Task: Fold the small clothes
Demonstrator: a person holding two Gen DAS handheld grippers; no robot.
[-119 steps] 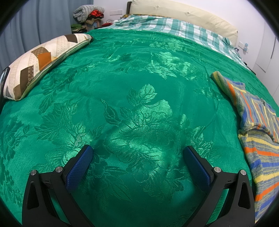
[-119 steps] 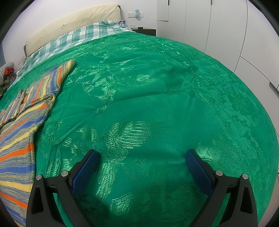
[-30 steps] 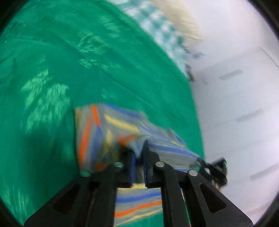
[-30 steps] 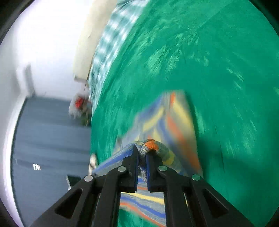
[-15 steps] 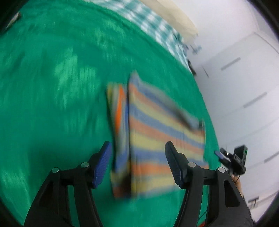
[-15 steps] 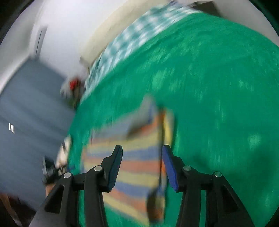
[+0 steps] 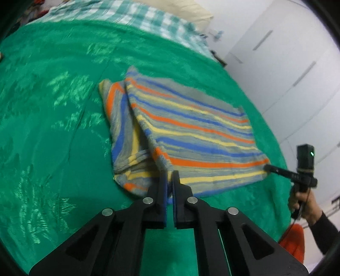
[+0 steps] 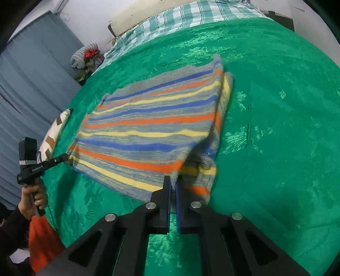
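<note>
Left gripper (image 7: 169, 177) pinching one near corner of striped garment (image 7: 191, 129); right gripper (image 8: 173, 182) pinching the other. Stretched between them across green bedspread (image 7: 53, 106), stripes running gripper to gripper.

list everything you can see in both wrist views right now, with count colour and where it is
striped garment: 1, grey with orange, blue and yellow stripes, folded over on the bedspread, near corners pinched by both grippers
bedspread: 1, shiny green with leaf pattern, covering the bed
checked sheet: 1, teal and white, at the head of the bed
headboard cushion: 1, cream, behind the checked sheet
patterned pillow: 1, cream and brown, at the bed's edge near the curtain
curtain: 1, grey-blue, beside the bed
clothes pile: 1, grey and red, by the curtain
wardrobe doors: white, beside the bed
left gripper: 1, black with blue pads, shut on the garment
right gripper: 1, black with blue pads, shut on the garment
</note>
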